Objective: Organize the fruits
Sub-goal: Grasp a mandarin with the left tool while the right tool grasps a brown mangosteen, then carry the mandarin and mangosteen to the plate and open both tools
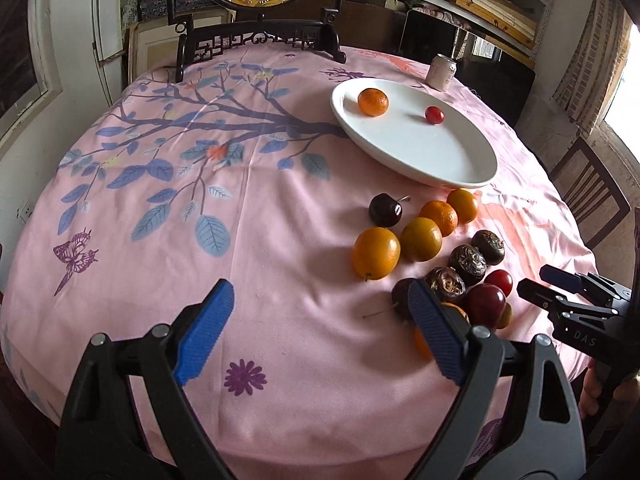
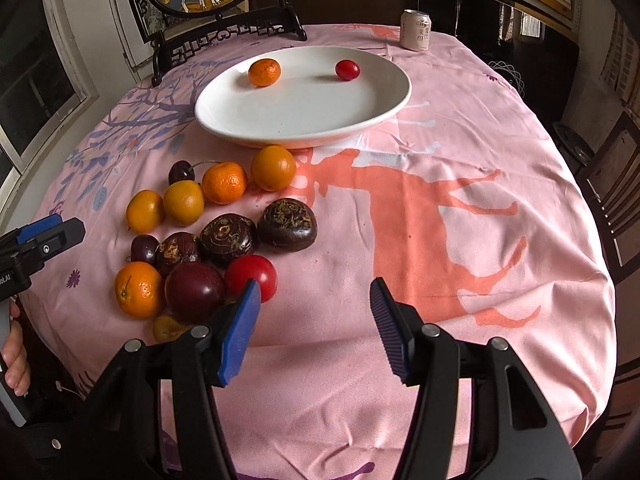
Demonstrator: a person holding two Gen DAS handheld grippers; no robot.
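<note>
Right gripper (image 2: pixel 314 332), blue-padded black tongs, spread wide, nothing between the pads, low over the pink printed tablecloth (image 2: pixel 460 208). Left gripper (image 1: pixel 320 332) likewise spread and empty. Just beyond: cluster of loose fruit on the cloth, including a dark red plum (image 2: pixel 195 292), a red cherry tomato (image 2: pixel 252 276) and three brown water chestnuts (image 2: pixel 228 238). Behind these, a row of small oranges (image 2: pixel 224 188). Farther: white oval ceramic plate (image 2: pixel 280 120) holding one mandarin (image 2: pixel 264 72) and one small red tomato (image 2: pixel 347 69), well apart. Farthest: pale drink can (image 2: pixel 416 30).
</note>
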